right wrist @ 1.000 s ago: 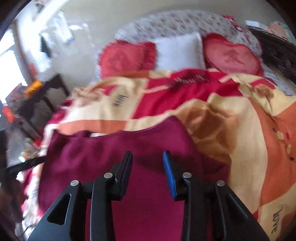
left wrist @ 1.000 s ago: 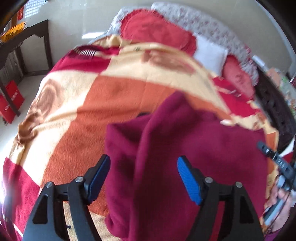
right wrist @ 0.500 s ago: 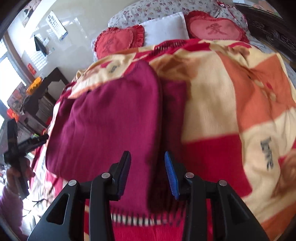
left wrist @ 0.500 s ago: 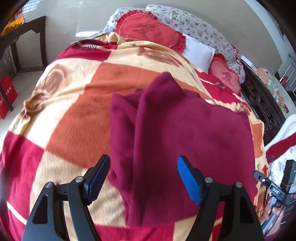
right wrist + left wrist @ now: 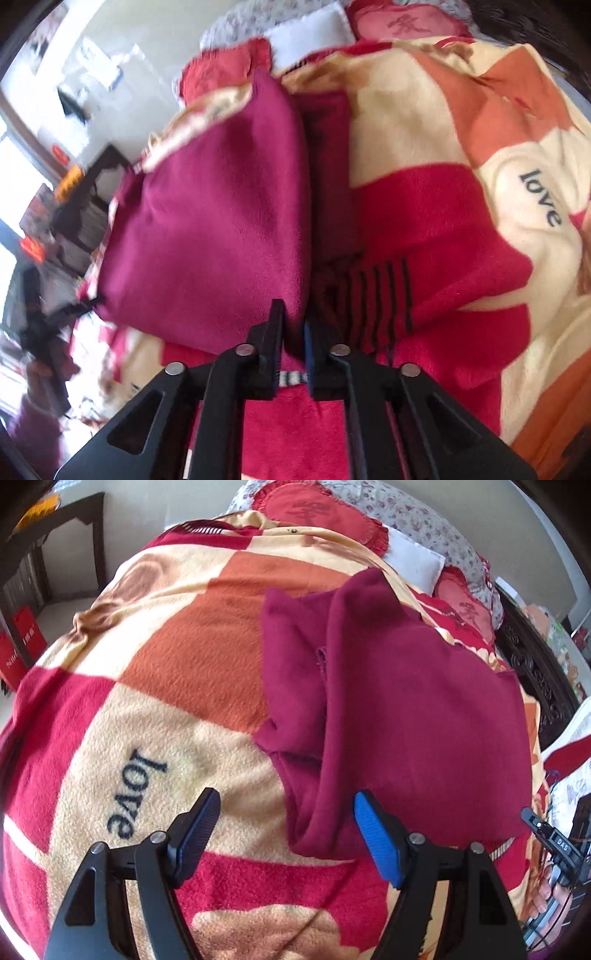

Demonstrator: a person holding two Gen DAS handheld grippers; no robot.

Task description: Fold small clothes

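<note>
The right claw (image 5: 293, 341) is pinched nearly closed on the near corner of the maroon garment (image 5: 221, 229), a fold of cloth caught between its pads; the frame is blurred, so how much cloth lies in the grip is hard to judge. From that claw the garment spreads ahead and to the left, folded over on itself, on the blanket (image 5: 461, 258) of the bed.

The left claw (image 5: 284, 834) stands wide open and holds nothing. Its left finger hovers over bare blanket (image 5: 184, 664); its blue right pad (image 5: 373, 834) is just beside the near edge of the garment (image 5: 406, 701), which lies ahead and to the right of this claw.

The word "love" (image 5: 135, 794) is printed in dark letters on a cream patch of blanket just ahead-left of the left claw, and shows again (image 5: 541, 197) well to the right of the right claw.
</note>
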